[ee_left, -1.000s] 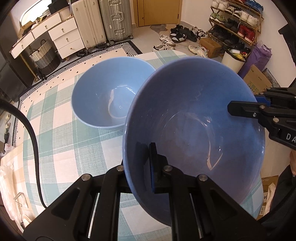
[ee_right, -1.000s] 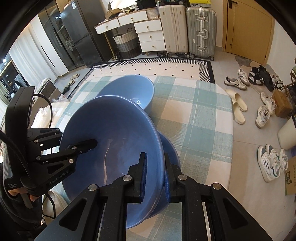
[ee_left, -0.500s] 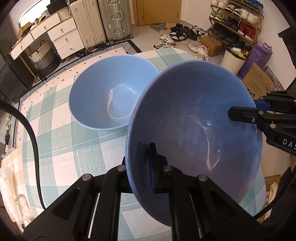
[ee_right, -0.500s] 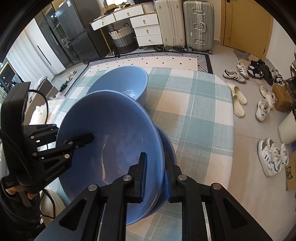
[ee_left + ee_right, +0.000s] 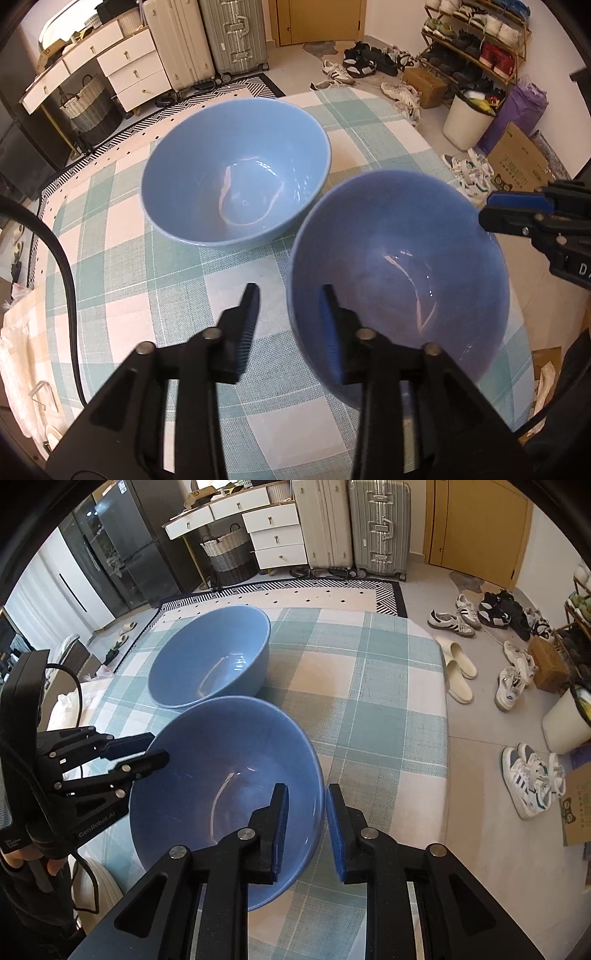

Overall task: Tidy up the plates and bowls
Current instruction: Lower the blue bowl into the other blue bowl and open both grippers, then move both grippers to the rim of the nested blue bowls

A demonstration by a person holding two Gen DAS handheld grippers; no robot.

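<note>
1. Your left camera sits just behind the left gripper (image 5: 290, 308). It looks steeply down along the fingers, very close to the near bowl (image 5: 399, 280).
2. Your right camera sits just behind the right gripper (image 5: 306, 823). It also looks steeply down, from the other side of that bowl.
3. Both views share the near bowl, the far bowl (image 5: 210, 657), the checked cloth (image 5: 369, 701) and the suitcases (image 5: 207, 37).
</note>
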